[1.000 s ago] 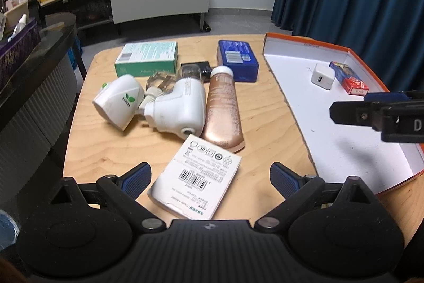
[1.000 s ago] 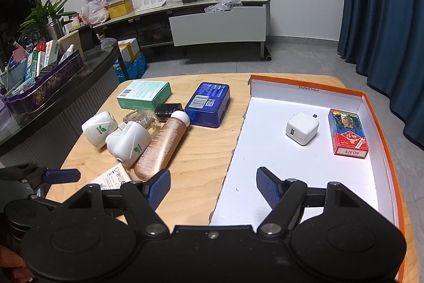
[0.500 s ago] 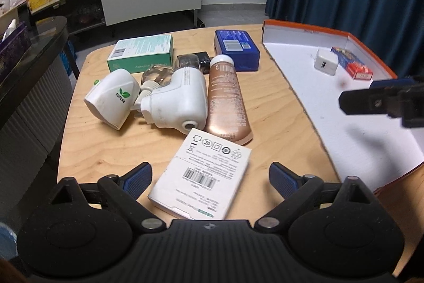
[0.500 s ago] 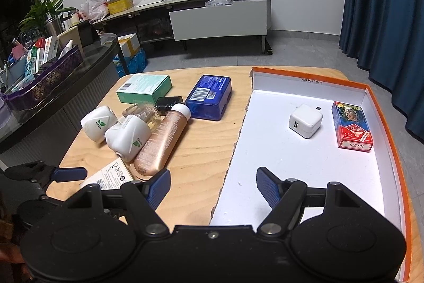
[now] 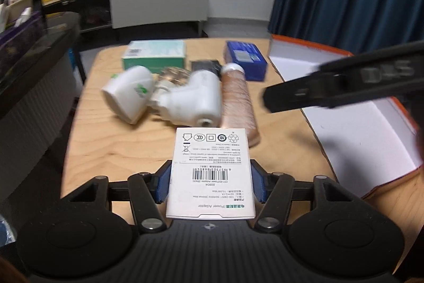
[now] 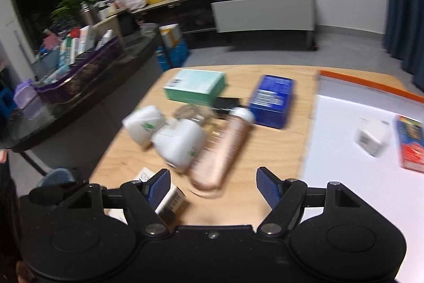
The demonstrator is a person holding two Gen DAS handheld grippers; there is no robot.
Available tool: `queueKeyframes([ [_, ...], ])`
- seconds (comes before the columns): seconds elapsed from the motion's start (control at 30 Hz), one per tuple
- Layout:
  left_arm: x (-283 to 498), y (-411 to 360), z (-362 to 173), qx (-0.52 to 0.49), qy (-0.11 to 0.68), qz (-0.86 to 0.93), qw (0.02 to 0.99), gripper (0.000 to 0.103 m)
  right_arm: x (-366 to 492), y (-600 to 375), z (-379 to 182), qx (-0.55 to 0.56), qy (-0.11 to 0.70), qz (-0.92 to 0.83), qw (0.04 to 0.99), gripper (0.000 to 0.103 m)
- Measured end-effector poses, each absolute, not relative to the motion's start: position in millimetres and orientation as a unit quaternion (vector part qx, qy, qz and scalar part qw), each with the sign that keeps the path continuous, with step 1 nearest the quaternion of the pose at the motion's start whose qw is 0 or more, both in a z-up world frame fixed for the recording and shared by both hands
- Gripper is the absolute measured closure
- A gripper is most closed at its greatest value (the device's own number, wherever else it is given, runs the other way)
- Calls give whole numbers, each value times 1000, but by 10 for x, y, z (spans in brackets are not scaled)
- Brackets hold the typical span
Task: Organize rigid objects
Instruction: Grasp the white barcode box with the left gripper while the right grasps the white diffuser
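Clutter is lying far left on the wooden table (image 5: pixel 111 150): a green box (image 5: pixel 155 55), two white plug-in units (image 5: pixel 164 97) touching each other, then a copper-coloured tube (image 5: pixel 237 100) and a blue box (image 5: pixel 245 60). Left gripper (image 5: pixel 210 183) is closing both blue pads on the long edges of the white adapter box (image 5: pixel 212 171), which is sitting at the near table edge, label up. Cardboard, likely light and stiff; smooth sides could slip, so squeezing mid-length looks right. Right gripper (image 6: pixel 213 183) is hanging spread wide over the tube's near end, holding nothing. Rightmost, the orange-rimmed tray (image 6: pixel 371 82) is carrying a white charger (image 6: pixel 372 137) and a red box (image 6: pixel 410 147). Room behind is showing shelving, plants, blue curtains; both views are motion-blurred.
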State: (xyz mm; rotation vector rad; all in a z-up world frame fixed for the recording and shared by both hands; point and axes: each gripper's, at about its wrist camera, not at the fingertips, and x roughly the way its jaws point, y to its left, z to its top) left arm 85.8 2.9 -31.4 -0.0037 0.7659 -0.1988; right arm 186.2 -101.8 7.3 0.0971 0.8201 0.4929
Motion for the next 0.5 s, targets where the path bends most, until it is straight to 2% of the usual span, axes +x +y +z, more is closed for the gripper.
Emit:
queueKeyframes([
  [0.33,752,396,-277,-58,360,-67,929,43,2652,-516,-268,105,445,247,854,16],
  [0.5,773,467,-297,-80,358,-66,928,43,2799,-393,-398,91,461,251,846,15],
])
